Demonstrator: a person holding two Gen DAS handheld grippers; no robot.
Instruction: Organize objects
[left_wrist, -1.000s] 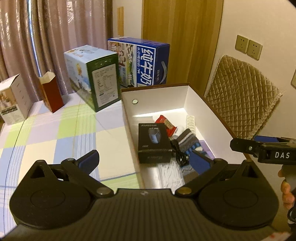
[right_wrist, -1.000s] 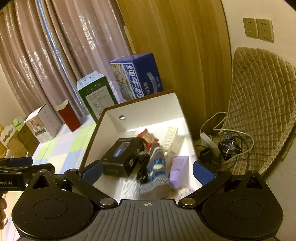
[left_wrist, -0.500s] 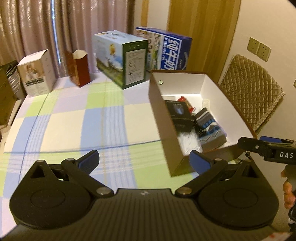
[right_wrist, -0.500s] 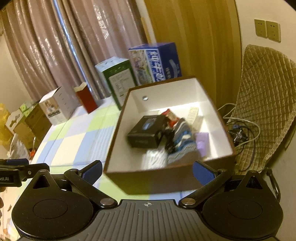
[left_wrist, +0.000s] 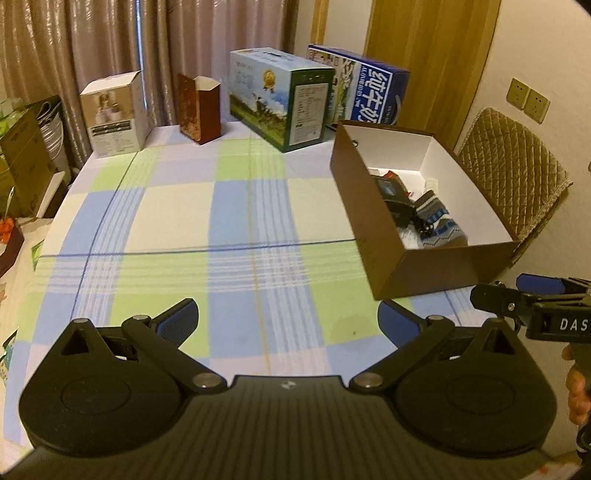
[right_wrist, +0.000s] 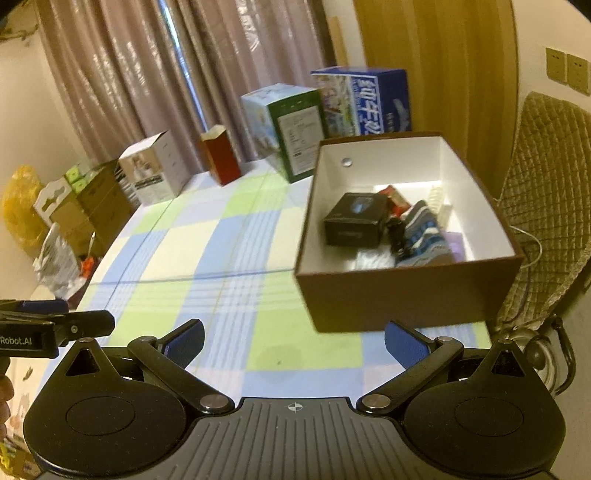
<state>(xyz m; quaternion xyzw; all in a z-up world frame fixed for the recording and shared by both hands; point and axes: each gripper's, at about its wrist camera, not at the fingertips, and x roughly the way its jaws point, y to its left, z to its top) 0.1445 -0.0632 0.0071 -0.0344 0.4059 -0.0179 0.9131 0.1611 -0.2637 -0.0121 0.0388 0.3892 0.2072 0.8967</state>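
Observation:
A brown open box (left_wrist: 384, 236) (right_wrist: 406, 295) with a white inside stands at the table's right edge. In it lie a black carton (right_wrist: 354, 221) (left_wrist: 388, 188), a striped sock (right_wrist: 424, 232) (left_wrist: 439, 221), a red packet (right_wrist: 397, 195), a black cable (right_wrist: 397, 232) and a purple item (right_wrist: 454, 240). My left gripper (left_wrist: 286, 319) is open and empty over the checked tablecloth, left of the box's near corner. My right gripper (right_wrist: 293, 341) is open and empty in front of the box. Each gripper shows at the edge of the other's view.
Along the table's far edge stand a white carton (left_wrist: 114, 114), an open red carton (left_wrist: 199, 107), a green milk case (left_wrist: 280, 99) and a blue milk case (left_wrist: 365, 92). A quilted chair (left_wrist: 513, 173) stands right of the table. Boxes and bags (right_wrist: 74, 206) lie left of it.
Both grippers have pulled back and away from the box. It was right under them a second ago and now lies farther off. More tablecloth shows. Both jaws stayed open.

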